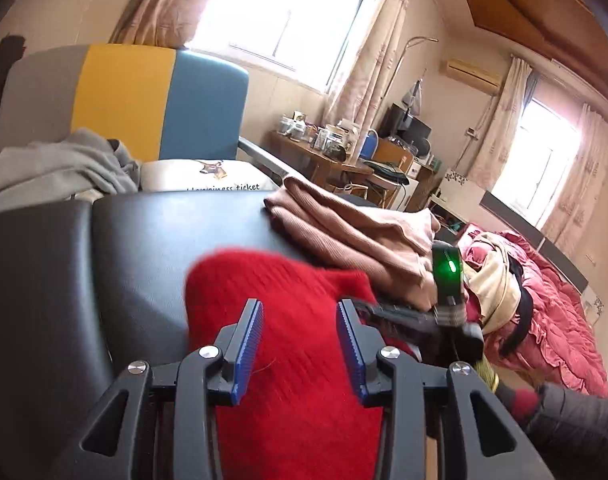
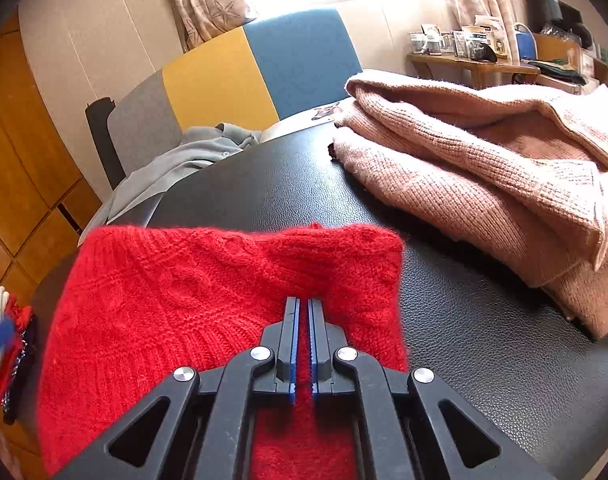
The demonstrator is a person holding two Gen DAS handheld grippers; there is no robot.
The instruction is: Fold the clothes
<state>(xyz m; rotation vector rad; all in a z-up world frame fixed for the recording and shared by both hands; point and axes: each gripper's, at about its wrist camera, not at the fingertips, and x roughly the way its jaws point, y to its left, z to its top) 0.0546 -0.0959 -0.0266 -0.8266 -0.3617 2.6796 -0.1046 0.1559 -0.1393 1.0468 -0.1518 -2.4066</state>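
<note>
The red sweater (image 2: 224, 300) lies on the black padded bench (image 2: 464, 340), its cable-knit fabric spread flat at the near edge. The right gripper (image 2: 303, 304) sits on the sweater with its jaws pinched narrow on a fold of the red knit, a thin strip of fabric showing between the blue pads. The left gripper (image 1: 300, 308) hangs over the same sweater (image 1: 288, 360) with its jaws standing apart, red fabric below the gap and neither pad pressing on it. Beyond the red sweater, further along the bench, lies a folded pink sweater (image 2: 484, 168). A grey garment (image 2: 176, 168) is bunched past the far end of the bench from the red sweater, in front of a grey, yellow and blue headboard (image 2: 232, 76).
</note>
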